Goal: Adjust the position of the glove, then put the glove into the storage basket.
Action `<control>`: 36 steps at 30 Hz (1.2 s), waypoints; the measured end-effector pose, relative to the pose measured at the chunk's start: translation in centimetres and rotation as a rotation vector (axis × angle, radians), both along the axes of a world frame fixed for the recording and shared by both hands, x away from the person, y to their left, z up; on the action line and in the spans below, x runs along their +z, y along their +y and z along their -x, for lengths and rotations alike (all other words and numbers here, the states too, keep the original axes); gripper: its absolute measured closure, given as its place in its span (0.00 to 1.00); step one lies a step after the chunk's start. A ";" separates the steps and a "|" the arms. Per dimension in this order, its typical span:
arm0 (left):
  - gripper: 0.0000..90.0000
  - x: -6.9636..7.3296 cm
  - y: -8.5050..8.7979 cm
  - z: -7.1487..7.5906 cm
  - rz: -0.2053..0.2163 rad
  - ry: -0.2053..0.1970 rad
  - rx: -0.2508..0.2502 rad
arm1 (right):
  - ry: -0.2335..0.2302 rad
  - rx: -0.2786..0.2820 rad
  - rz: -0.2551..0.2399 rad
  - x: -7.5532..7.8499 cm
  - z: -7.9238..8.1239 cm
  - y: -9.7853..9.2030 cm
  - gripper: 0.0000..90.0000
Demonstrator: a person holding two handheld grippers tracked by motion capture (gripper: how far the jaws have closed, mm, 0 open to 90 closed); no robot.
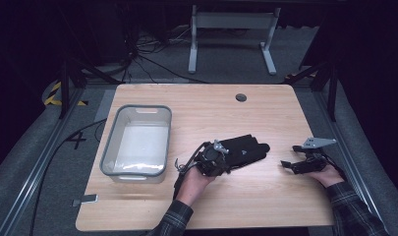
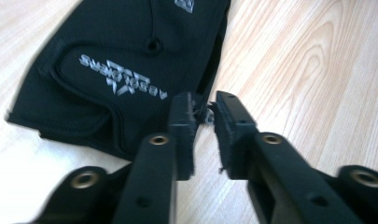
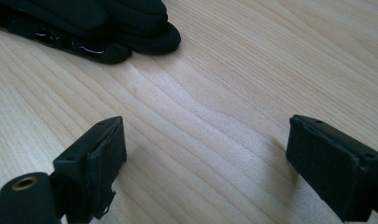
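The black glove (image 1: 243, 150) lies flat on the wooden counter (image 1: 265, 196), a little right of the middle, with its fingers pointing toward your right hand. In the left gripper view the glove (image 2: 116, 70) shows pale printed lettering on the back and a small round eyelet above it. In the right gripper view its rounded, padded fingertips (image 3: 130, 28) rest on the wood at the top left.

Your left tongs (image 1: 226, 158) sit at the glove's near, cuff end. In the left gripper view the left tongs (image 2: 203, 126) stand just beside the glove's edge, parted by a narrow gap with bare wood showing through it. The pads do not press on the fabric, though one tip lies against or just over the glove's border; you cannot tell from here whether it touches.

Your right tongs (image 1: 286, 164) rest low over the counter near its right edge, well apart from the glove's fingertips. In the right gripper view the right tongs (image 3: 205, 163) are spread wide, with nothing but wood grain between them.

A clear plastic bin with a grey rim (image 1: 108, 147) stands on the left part of the counter, well apart from the glove. A small round grommet hole (image 1: 241, 97) sits near the far edge.
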State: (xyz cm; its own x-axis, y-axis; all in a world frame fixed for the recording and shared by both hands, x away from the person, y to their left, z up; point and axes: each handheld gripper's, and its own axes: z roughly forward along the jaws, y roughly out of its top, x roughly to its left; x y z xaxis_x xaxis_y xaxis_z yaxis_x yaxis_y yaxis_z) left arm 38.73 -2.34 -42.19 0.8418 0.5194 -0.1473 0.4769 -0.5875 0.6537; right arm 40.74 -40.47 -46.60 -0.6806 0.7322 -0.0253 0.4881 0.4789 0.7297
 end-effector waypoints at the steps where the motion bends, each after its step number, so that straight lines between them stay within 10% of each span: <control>1: 0.78 0.2 -0.1 -0.1 0.010 -0.007 -0.001 | 0.000 0.000 0.000 0.0 0.0 0.0 0.14; 17: 0.41 1.7 -3.6 -5.6 -0.026 -0.047 -0.090 | 0.002 0.001 0.000 0.0 0.0 0.0 0.14; 25: 0.25 0.0 -5.1 -8.8 -0.075 -0.053 -0.136 | 0.003 0.005 0.002 0.0 0.0 0.0 0.14; 36: 0.20 -2.3 -5.6 -9.5 -0.124 0.004 -0.162 | 0.003 0.005 0.002 0.0 0.0 0.0 0.14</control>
